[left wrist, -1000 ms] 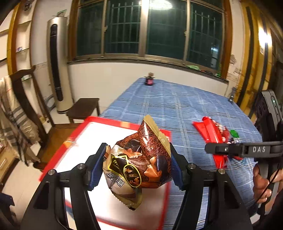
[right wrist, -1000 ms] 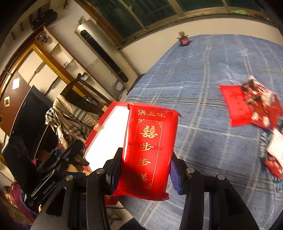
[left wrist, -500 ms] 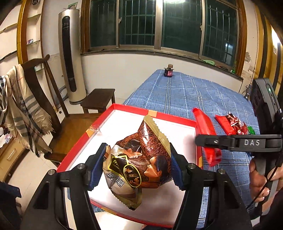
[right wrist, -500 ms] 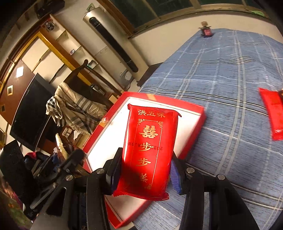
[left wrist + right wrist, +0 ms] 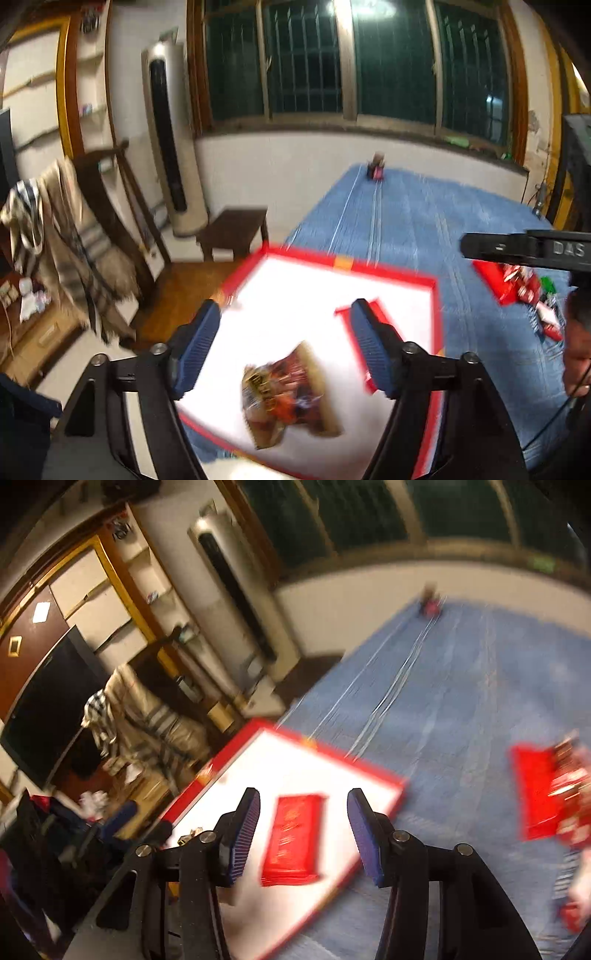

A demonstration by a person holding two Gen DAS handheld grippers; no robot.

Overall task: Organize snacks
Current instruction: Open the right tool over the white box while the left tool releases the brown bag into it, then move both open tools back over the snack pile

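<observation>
Brown crinkled snack bag (image 5: 291, 400) and flat red packet (image 5: 293, 840) lie in red-rimmed white tray (image 5: 369, 264) on blue-covered worktop (image 5: 424, 229); loose red wrappers (image 5: 517, 286) lie right.

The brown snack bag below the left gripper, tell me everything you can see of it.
The brown snack bag is a glossy, crinkled foil pouch with gold crimped edges and dark printed artwork, blurred by motion. It sits tilted over the white floor of the red-rimmed tray, near its front edge, below the open left gripper, touching neither of the fingers.

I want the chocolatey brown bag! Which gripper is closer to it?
Left. The left gripper, open, hangs right above the brown snack bag in the red tray. The right gripper is over the red packet.
</observation>
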